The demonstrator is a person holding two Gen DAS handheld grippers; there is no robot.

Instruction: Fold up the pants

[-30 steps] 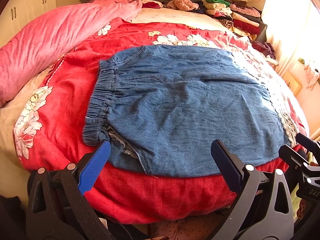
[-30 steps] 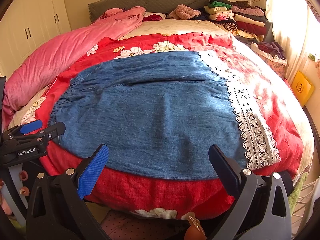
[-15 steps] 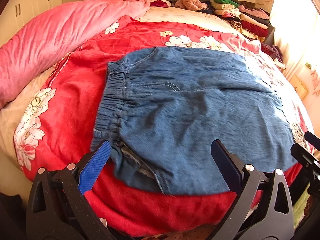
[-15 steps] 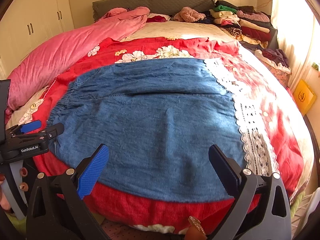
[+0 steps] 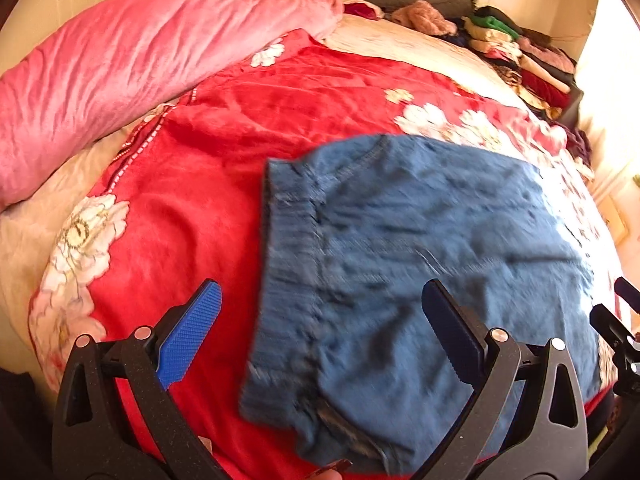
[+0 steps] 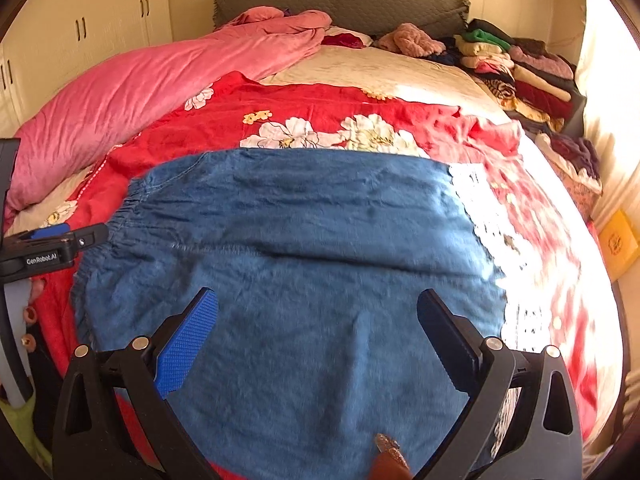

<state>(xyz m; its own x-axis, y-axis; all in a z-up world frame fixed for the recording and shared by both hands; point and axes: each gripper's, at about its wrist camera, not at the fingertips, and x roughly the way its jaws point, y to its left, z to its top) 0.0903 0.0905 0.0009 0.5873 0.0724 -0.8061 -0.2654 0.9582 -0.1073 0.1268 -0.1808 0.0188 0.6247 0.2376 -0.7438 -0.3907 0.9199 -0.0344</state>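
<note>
The pants lie on the bedspread (waistband leftward); a rolled quilt left, clothes stacks behind-right.

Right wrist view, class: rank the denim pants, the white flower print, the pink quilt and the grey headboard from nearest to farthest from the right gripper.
1. Denim pants, directly under the right gripper.
2. White flower print, just beyond the pants.
3. Pink quilt, along the left.
4. Grey headboard, at the far wall.
</note>
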